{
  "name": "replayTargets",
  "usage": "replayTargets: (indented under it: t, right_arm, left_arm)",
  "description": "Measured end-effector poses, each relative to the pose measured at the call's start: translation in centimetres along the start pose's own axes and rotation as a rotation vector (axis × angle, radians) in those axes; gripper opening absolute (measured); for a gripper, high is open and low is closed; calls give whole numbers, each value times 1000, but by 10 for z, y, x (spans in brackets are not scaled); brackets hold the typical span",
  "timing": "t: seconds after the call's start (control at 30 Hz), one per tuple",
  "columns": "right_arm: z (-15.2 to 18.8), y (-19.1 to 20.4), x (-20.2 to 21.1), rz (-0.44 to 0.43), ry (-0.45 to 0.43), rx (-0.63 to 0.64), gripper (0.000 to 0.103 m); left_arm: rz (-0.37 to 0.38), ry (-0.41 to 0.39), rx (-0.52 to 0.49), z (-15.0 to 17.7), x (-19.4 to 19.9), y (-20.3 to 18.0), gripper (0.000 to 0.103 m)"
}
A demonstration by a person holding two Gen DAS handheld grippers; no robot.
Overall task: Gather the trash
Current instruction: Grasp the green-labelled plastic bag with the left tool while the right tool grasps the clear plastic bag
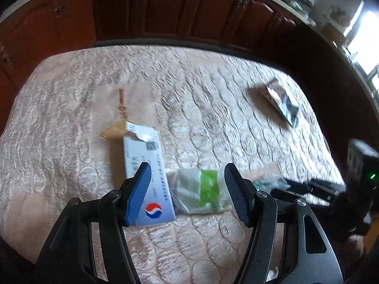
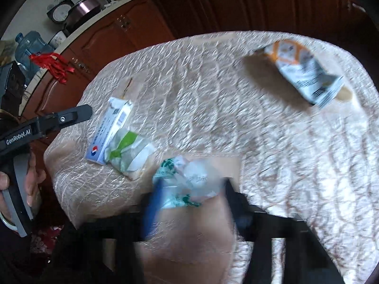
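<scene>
The left hand-held gripper (image 1: pixel 187 189) hangs with its blue pads apart above a clear wrapper with a green stripe (image 1: pixel 203 193), not touching it. Beside that lies a white box with a red-and-blue logo (image 1: pixel 146 165). The right hand-held gripper (image 2: pixel 189 203) is blurred; a crumpled clear wrapper with green print (image 2: pixel 187 179) sits between its pads, grip unclear. Farther off on the cream quilted bed (image 1: pixel 213 94) lies an orange-and-white packet (image 2: pixel 300 68)

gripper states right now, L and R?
Left tool: open, holding nothing, above the green-banded wrapper.
Right tool: blurred, around the clear teal-printed wrapper; a firm grip cannot be told.
</scene>
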State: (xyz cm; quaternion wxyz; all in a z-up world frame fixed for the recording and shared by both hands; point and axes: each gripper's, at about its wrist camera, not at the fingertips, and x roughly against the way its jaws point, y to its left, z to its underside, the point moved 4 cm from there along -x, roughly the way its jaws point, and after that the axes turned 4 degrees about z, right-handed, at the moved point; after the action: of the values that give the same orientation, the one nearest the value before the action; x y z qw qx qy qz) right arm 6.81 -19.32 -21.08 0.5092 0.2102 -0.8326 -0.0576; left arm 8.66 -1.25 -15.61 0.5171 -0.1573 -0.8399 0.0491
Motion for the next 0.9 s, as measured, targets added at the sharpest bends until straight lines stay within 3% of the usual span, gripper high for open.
replayTargets:
  t: [0.07, 0.1, 0.33, 0.47, 0.57, 0.77, 0.87, 0.9]
  right_arm:
    - [-2, 2, 7, -2, -27, 18, 16]
    - [-3, 1, 11, 5, -39, 23, 15]
    - [-11, -23, 36, 56, -98, -7, 14]
    - [-13, -38, 45, 65, -111, -38, 14]
    - [-15, -44, 51, 70, -124, -50, 14]
    - [-16, -54, 59, 85, -142, -75, 14]
    - [-17, -58, 63, 87, -149, -84, 14]
    - [-16, -58, 65, 88, -152, -85, 14]
  left_arm:
    - [-5, 20, -18, 4, -6, -4, 63]
    - [-2, 34, -25, 6, -10, -6, 63]
    - [-16, 114, -106, 18, -33, -23, 63]
    - [-79, 150, -170, 24, -48, -30, 64]
    - [-128, 176, -210, 29, -61, -36, 70]
    - [-139, 181, -204, 19, -75, -38, 73]
    - [-99, 178, -206, 15, -78, -40, 67]
    - [-93, 178, -212, 14, -77, -40, 60]
